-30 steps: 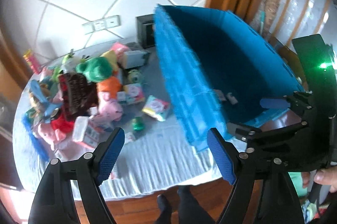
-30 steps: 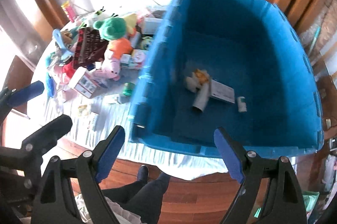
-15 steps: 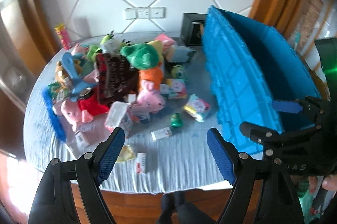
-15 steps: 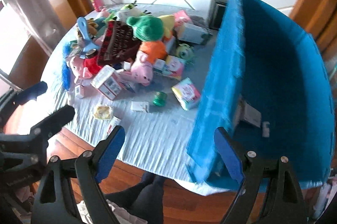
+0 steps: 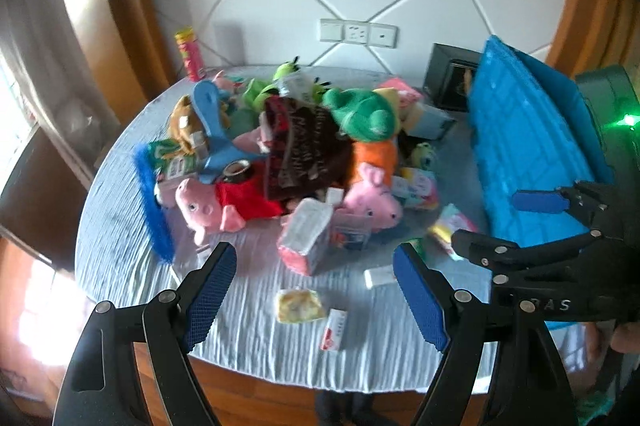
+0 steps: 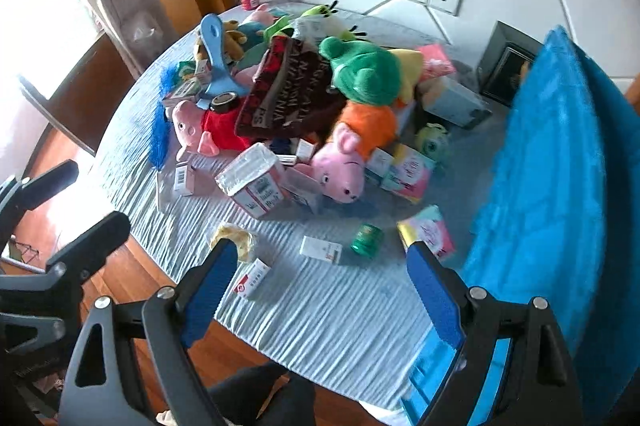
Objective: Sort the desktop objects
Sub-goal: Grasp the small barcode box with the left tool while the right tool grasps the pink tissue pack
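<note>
Above the near edge of the round table draped in pale blue ribbed cloth (image 6: 320,306), both tools hanging empty: left gripper (image 5: 314,292) with blue pads spread wide, nothing between them; right gripper (image 6: 322,288) likewise agape, nothing clamped.

Landmark for all that follows: the big blue plastic crate (image 6: 552,186), standing at the table's right side. Just left of the crate, a pastel carton (image 6: 426,232); beyond that, a small green round tin (image 6: 367,235), then a small white box (image 6: 321,249). Further left, near the table edge, a crinkled yellow snack packet (image 5: 300,305) and a white-and-red flat box (image 5: 335,329). Well left of the crate, the heap: pink plush pig in orange (image 6: 344,170), pink plush pig in red (image 5: 208,204), green plush frog (image 6: 364,70), dark red lettered cloth (image 6: 284,98).

Probably best to start on loose strays nearest the edge: pick one, straddle it squarely, press down into the cloth before closing, one tool at a time to avoid collision.

Crate interior hidden from both views. Small labels blurred. Heap's lower layers buried. Only dark legs and a fingertip of the person visible.
</note>
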{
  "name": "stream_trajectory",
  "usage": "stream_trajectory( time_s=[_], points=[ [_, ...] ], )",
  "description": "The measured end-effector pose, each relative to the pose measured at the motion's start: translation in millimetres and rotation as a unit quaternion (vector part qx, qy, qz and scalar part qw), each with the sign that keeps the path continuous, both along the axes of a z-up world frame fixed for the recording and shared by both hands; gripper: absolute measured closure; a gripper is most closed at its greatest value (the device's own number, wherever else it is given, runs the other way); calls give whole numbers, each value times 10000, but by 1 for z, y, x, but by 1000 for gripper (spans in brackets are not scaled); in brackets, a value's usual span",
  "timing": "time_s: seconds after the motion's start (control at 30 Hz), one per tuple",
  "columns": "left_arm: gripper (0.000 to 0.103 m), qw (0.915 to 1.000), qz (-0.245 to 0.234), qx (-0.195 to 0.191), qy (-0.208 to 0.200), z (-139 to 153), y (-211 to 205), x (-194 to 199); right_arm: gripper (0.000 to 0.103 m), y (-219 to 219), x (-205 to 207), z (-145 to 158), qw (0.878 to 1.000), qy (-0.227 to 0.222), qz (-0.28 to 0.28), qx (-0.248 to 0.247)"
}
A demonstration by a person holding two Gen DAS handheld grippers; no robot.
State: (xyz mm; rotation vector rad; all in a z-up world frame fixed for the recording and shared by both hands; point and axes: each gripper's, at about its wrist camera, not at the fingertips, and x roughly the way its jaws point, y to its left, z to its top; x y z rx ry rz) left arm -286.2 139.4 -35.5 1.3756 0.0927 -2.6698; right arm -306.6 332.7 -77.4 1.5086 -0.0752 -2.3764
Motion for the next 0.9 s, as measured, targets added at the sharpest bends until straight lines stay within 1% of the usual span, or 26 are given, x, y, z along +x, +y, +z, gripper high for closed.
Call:
stream_trajectory(
  time_s=[0.1,0.13,0.17,0.2,0.37,0.47,0.6,0.67,0.73,0.8,0.9],
  points=[
    [21,9999,6,75,-139,-25,-18,-7,14,-11,-7,-15,9999,-95,48,-107],
    [21,9997,-33,105,-202,-34,-23,-9,11,-13,-9,-21,9999,-120,34,-115],
    [21,9996,-70,124,-264,-43,-28,-12,3,-16,-10,-26,9998,-141,7,-120],
    [21,9993,-109,118,-326,-51,-32,-15,0,-18,-11,-31,9998,-162,-20,-126],
    [21,9976,-481,48,-505,-98,-57,-39,0,-24,-17,-60,9987,-264,-381,-197],
    [21,9953,-733,143,-613,-122,-67,-54,0,-30,-19,-78,9969,-357,-664,-226],
    [21,9918,-1129,92,-594,-143,-74,-62,0,-39,-21,-106,9916,-550,-1126,-324],
    [21,9905,-1226,105,-610,-149,-83,-60,0,-42,-20,-115,9880,-607,-1352,-431],
    [21,9900,-1244,115,-658,-156,-94,-60,1,-50,-20,-123,9835,-680,-1547,-648],
    [21,9902,-1203,82,-708,-163,-107,-59,6,-62,-23,-127,9802,-741,-1617,-869],
    [21,9928,-961,-6,-710,-170,-129,-57,8,-84,-35,-127,9774,-765,-1636,-1096]
  ],
)
